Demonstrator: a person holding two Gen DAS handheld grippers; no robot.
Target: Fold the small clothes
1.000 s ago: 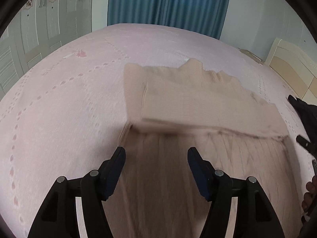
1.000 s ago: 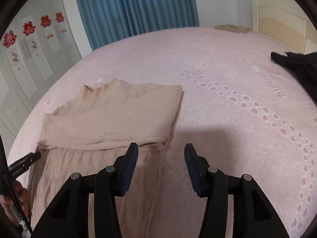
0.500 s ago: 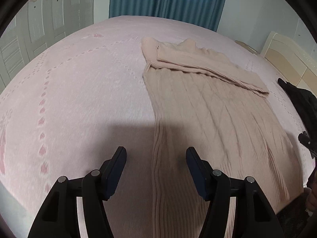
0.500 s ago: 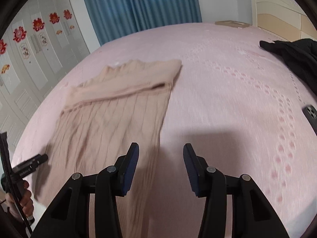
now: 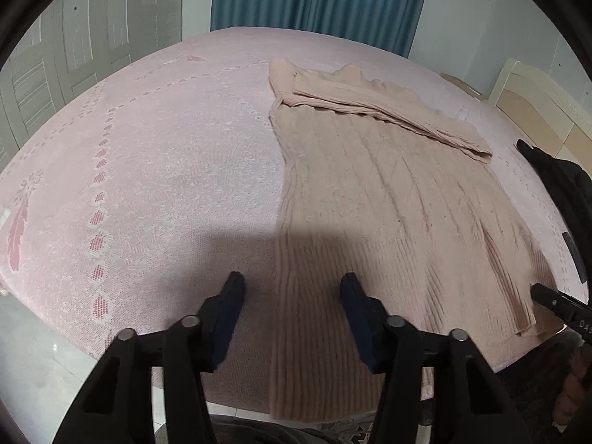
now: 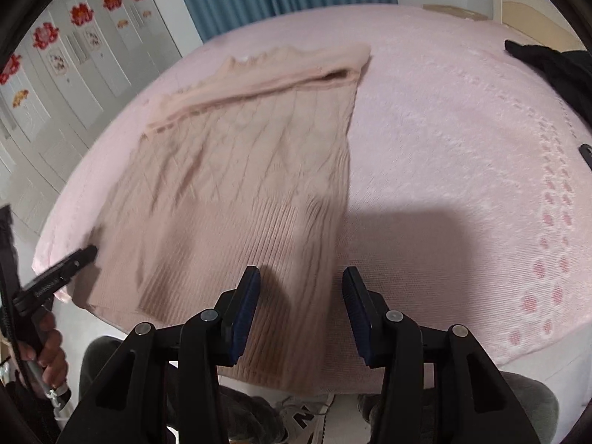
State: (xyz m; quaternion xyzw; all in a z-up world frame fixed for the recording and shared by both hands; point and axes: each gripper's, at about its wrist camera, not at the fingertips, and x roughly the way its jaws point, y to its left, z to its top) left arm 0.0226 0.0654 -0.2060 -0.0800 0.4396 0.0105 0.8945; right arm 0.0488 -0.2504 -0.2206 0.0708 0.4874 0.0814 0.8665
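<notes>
A beige knitted sweater [image 5: 373, 192] lies flat on the pink bed [image 5: 155, 170], its sleeves folded across the chest at the far end and its ribbed hem hanging over the near edge. It also shows in the right wrist view [image 6: 240, 170]. My left gripper [image 5: 292, 318] is open and empty above the hem's left corner. My right gripper [image 6: 300, 314] is open and empty above the hem's right corner. The left gripper's tip [image 6: 79, 259] shows at the hem's far side in the right wrist view.
A black garment [image 6: 555, 70] lies on the bed to the right, with a dark phone [image 6: 586, 153] near it. White wardrobe doors [image 5: 85, 37] stand left, blue curtains [image 5: 318, 0] behind, a headboard [image 5: 540, 111] far right. The person's shoes [image 6: 296, 418] and the floor lie below the bed edge.
Both grippers have pulled back from the folded sleeves toward the near bed edge and now hover over the hem. Both stayed open and empty.
</notes>
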